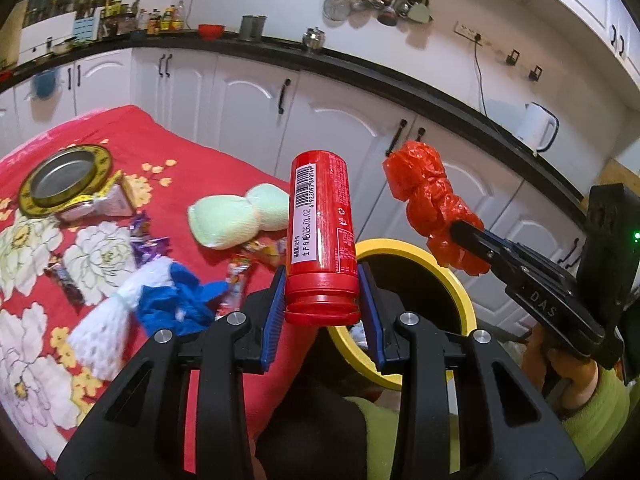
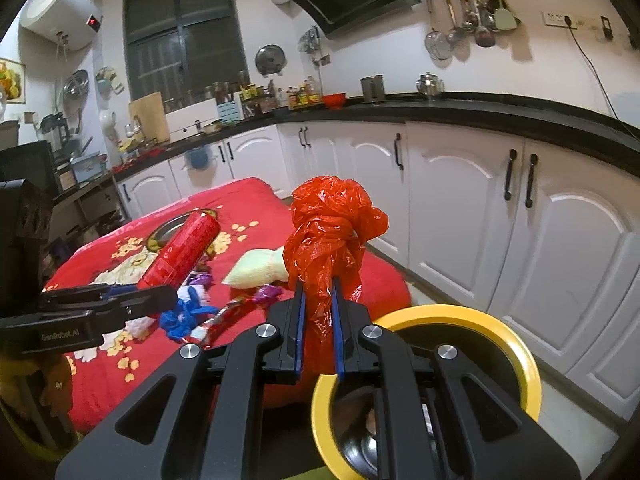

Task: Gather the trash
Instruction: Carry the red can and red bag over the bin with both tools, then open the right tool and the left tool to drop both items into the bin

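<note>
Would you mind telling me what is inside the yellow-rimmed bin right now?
The yellow-rimmed black bin shows a dark interior with something pale near the bottom; the right hand-held gripper, shut on a crumpled red plastic bag, covers the rest.

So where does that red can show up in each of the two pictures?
Left wrist view: red can at center, upright, clamped in the left gripper.
Right wrist view: red can at left, tilted, over the red tablecloth.
Shared landmark: yellow-rimmed bin.

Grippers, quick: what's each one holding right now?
Left gripper: closed on the red bottle.
Right gripper: closed on the crumpled red plastic bag.
</note>
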A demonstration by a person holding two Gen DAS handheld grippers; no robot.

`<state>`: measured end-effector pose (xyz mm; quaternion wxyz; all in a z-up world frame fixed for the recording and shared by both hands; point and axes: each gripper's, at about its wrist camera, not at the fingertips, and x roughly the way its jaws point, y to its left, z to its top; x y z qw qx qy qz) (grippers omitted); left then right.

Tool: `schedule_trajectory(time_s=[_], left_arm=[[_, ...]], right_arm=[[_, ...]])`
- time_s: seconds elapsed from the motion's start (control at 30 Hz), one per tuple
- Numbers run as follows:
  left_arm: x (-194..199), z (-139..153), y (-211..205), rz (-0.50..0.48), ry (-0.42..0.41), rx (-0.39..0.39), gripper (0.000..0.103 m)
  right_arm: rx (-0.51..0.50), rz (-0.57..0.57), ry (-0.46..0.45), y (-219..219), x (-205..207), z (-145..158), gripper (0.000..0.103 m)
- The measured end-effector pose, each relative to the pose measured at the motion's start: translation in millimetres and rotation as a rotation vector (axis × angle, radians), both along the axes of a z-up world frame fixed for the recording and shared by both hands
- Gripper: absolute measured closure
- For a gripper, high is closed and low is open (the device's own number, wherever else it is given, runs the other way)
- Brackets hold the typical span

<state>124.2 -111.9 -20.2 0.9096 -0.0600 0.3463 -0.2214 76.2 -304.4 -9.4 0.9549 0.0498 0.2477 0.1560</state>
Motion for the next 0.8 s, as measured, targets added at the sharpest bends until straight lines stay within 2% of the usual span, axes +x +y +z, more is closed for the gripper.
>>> schedule_trajectory(time_s=[0.8], left_arm=[[10.4,-38.4,-80.9,-0.16,0.086,0.045,0.076]], right_arm=[[0.029,-0.124,0.103,-73.3,-2.4,-37.8,0.092]])
